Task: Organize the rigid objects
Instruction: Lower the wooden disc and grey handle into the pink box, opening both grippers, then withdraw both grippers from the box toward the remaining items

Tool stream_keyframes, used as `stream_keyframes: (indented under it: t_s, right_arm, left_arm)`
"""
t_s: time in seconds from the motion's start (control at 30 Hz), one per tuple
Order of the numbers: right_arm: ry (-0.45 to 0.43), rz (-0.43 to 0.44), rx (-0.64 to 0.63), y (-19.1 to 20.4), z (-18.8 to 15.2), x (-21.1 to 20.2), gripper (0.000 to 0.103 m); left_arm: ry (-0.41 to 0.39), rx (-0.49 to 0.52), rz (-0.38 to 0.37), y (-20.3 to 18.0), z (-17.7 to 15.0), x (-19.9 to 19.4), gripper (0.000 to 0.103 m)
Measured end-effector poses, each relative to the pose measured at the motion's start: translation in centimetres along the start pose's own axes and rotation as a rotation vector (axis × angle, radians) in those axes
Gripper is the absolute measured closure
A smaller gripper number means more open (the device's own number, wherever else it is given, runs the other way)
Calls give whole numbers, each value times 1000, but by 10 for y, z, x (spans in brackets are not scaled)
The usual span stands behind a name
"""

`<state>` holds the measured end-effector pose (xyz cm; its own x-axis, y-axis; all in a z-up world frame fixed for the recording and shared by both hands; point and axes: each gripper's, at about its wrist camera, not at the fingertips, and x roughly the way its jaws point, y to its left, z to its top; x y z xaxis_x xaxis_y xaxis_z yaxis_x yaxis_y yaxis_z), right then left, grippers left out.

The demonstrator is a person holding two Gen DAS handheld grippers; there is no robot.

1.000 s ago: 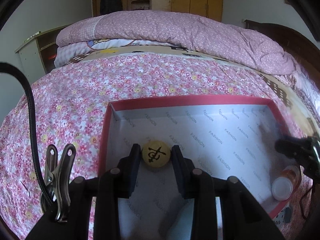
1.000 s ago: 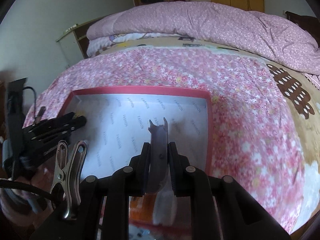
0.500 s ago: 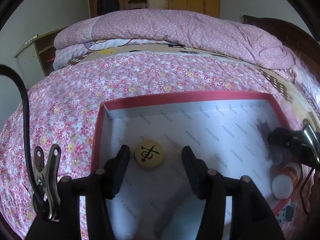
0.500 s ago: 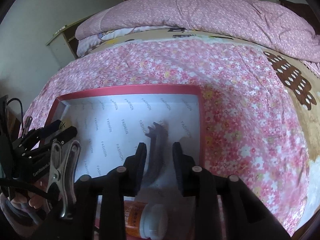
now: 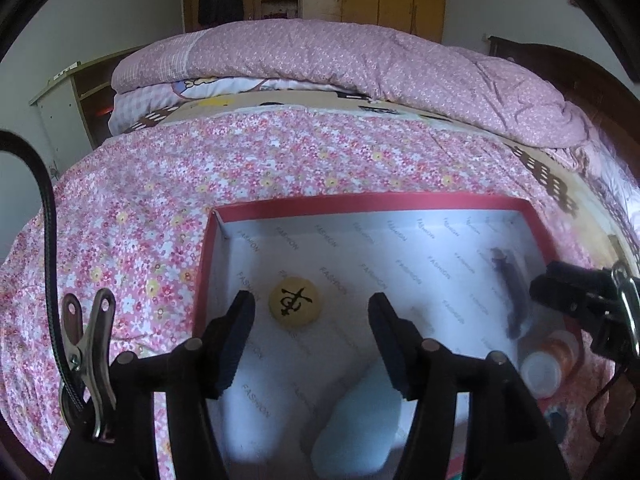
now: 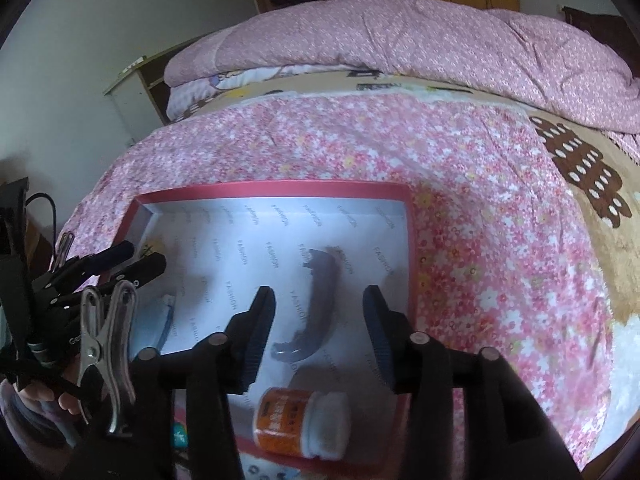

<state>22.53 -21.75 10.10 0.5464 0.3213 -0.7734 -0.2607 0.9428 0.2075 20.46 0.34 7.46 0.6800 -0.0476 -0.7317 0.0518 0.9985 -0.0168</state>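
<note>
We see left gripper [image 5: 311,312] jaws opening, round token [image 5: 295,306] loose between; right gripper [image 6: 319,308] jaws opening around dark clip [image 6: 316,304] in red box [image 6: 272,191].

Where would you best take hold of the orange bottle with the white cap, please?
I would take the orange bottle across its labelled body, coming from above. It lies on its side at the box's near edge, cap pointing right, so the round body offers two opposite sides; the cap end looks shorter.

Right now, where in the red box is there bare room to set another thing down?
Bare room: the box's middle, between the round token and the dark hair clip, up to the far wall. Crowded: the near edge, with the orange bottle and a pale blue thing.
</note>
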Motion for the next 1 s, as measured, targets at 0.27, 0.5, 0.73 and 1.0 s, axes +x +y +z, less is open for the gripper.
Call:
stream_keyframes:
  t_s: [0.27, 0.5, 0.73, 1.0]
  right_arm:
    - [-24, 30, -28, 13, -12, -23, 53]
    - [-41, 36, 1, 14, -27, -43, 53]
    - [-38, 7, 13, 11, -44, -61, 53]
    - [-6, -26, 5, 14, -73, -69, 53]
  left_arm:
    - [-20, 21, 1, -6, -6, -28, 40]
    - [-22, 10, -6, -2, -18, -50, 40]
    - [-16, -24, -14, 8, -33, -67, 40]
    - [9, -16, -32, 9, -55, -78, 40]
